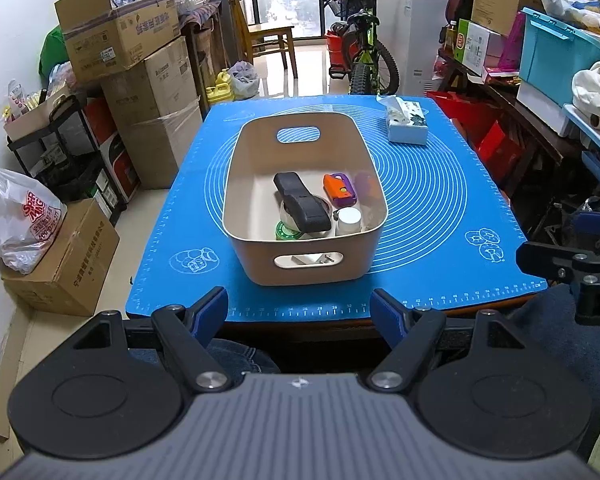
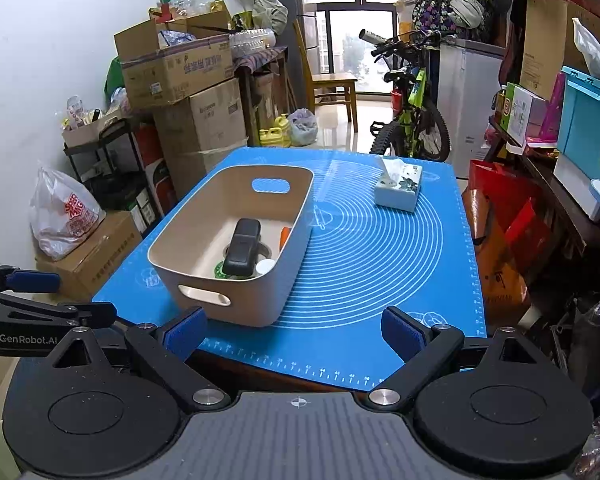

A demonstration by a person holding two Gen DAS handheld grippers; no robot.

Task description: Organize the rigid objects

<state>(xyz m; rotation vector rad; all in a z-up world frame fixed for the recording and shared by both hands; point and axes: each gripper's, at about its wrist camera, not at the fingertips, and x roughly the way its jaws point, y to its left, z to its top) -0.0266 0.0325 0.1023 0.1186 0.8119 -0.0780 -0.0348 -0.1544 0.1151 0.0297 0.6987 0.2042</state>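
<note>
Beige plastic bin (image 1: pixel 305 216) sits on the blue ruled mat (image 1: pixel 440 216) in the left wrist view, holding a black case (image 1: pixel 302 202), an orange-purple box (image 1: pixel 340 190) and a white cap (image 1: pixel 349 219); the left gripper (image 1: pixel 299 314) is spread open and empty, near a bag (image 1: pixel 22 222) reading "SUPER MAG". In the right wrist view, the right gripper (image 2: pixel 294 334) is likewise spread, empty, short of the bin (image 2: pixel 236 252); the neighbouring tool reads "GenRobot.AI".
</note>
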